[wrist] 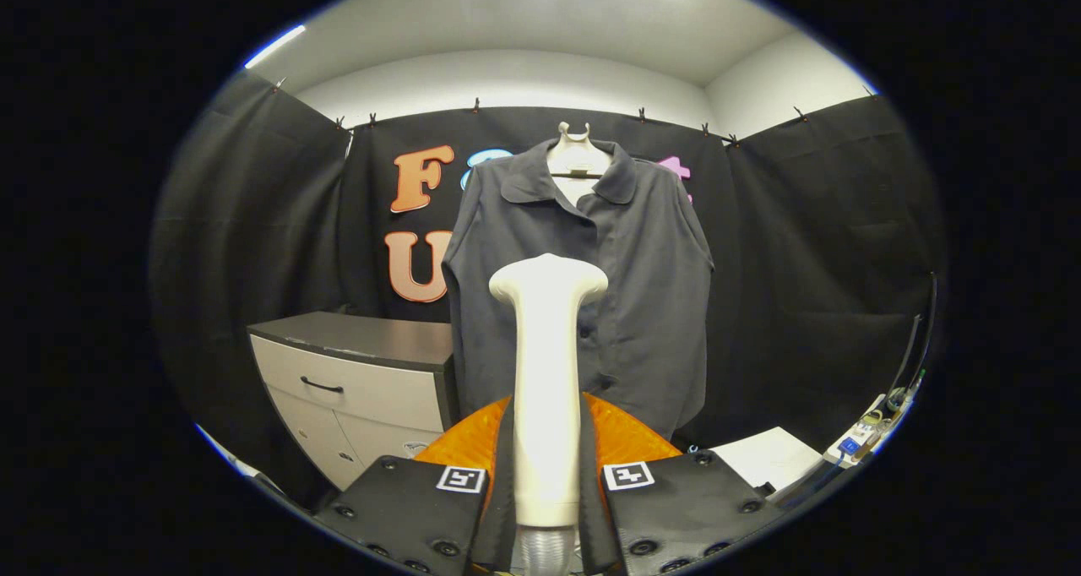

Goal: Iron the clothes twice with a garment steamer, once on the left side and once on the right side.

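The claw point(547, 500) is clamped on the steamer point(546, 373), the shirt point(642, 280) hanging beyond it; best to close in squarely, then stroke down one side.

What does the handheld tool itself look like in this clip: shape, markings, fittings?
The tool shows as two broad, flat blocks, one either side of the steamer's handle. Each block carries a small square white tag with a black pattern at its inner top corner, and round screw heads dot the block faces. Behind the blocks sits a faceted orange part. No cable on the tool can be made out.
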Demonstrator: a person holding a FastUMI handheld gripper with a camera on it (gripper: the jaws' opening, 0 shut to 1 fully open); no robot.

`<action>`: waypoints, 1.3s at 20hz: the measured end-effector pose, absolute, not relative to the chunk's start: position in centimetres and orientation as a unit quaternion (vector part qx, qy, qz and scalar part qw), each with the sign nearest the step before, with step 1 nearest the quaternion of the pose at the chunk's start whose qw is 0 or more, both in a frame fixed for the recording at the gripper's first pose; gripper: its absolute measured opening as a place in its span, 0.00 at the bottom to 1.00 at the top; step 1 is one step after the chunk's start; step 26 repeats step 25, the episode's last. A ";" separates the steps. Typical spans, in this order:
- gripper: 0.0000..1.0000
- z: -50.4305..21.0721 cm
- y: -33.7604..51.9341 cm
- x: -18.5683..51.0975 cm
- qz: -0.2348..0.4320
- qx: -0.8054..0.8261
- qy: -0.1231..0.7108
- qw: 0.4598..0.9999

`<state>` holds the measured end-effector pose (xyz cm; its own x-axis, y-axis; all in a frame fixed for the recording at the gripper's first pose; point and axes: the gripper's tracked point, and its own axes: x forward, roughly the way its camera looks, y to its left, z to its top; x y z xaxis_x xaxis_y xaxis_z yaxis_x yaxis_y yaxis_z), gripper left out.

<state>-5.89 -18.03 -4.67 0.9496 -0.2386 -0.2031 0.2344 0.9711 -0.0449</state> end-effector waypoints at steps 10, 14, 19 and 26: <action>0.37 -2.1 -15.2 -6.3 -0.093 -0.019 0.084 0.992; 0.37 -1.8 -15.3 -6.3 -0.092 -0.022 0.080 0.992; 0.37 -1.5 -15.1 -6.2 -0.090 -0.023 0.076 0.993; 0.37 -1.9 -15.1 -5.8 -0.088 -0.023 0.080 0.993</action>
